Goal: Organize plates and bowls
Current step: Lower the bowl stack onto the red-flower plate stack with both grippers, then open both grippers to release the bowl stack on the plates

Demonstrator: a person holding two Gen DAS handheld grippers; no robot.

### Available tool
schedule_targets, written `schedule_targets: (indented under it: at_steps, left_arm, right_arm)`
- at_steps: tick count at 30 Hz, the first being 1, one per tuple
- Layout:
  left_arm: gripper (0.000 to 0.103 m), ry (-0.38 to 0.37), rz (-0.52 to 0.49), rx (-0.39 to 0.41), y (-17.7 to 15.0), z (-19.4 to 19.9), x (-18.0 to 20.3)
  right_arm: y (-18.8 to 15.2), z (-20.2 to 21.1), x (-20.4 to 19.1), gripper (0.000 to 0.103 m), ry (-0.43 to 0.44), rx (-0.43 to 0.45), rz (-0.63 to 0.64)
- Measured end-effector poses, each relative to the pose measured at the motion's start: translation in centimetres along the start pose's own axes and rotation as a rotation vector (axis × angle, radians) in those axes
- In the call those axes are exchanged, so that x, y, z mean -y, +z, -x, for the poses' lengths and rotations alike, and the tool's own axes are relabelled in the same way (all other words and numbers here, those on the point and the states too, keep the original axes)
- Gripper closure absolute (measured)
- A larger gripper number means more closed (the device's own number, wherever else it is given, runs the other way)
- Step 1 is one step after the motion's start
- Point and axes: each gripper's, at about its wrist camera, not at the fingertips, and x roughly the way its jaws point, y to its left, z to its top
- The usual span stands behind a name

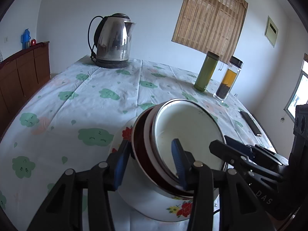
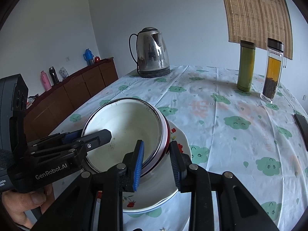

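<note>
Left tool grips the near wall of the bowl stack. Right tool grips the opposite wall. Stack sits tilted on a floral plate.

White bowl – maroon band, floral plate, green-cloud tablecloth, blue-padded fingers, steel kettle

Two nested bowls sit tilted on one flowered plate between the jaws. Beyond them: one kettle, two bottles, one dark phone.
</note>
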Motion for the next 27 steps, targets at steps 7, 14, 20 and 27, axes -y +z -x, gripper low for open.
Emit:
schedule_targets:
  at_steps: [7, 14, 20, 27]
  left_arm:
    - [0.059, 0.001, -0.001, 0.003, 0.0, 0.0, 0.1]
    - [0.050, -0.002, -0.009, 0.013, 0.0, 0.2, 0.4]
    - [0.032, 0.022, -0.014, 0.069, 0.2, 1.1, 0.3]
    - [0.031, 0.026, -0.028, 0.073, 0.3, 1.2, 0.5]
  right_arm:
    - [-0.1, 0.3, -0.6, 0.072, -0.030, 0.018, 0.036]
    - [0.0, 0.9, -1.1, 0.072, -0.068, 0.058, 0.081]
    - [0.1, 1.4, -0.9, 0.066, -0.085, 0.088, 0.093]
    - [0.0, 1.7, -1.1, 0.055, -0.093, 0.120, 0.109]
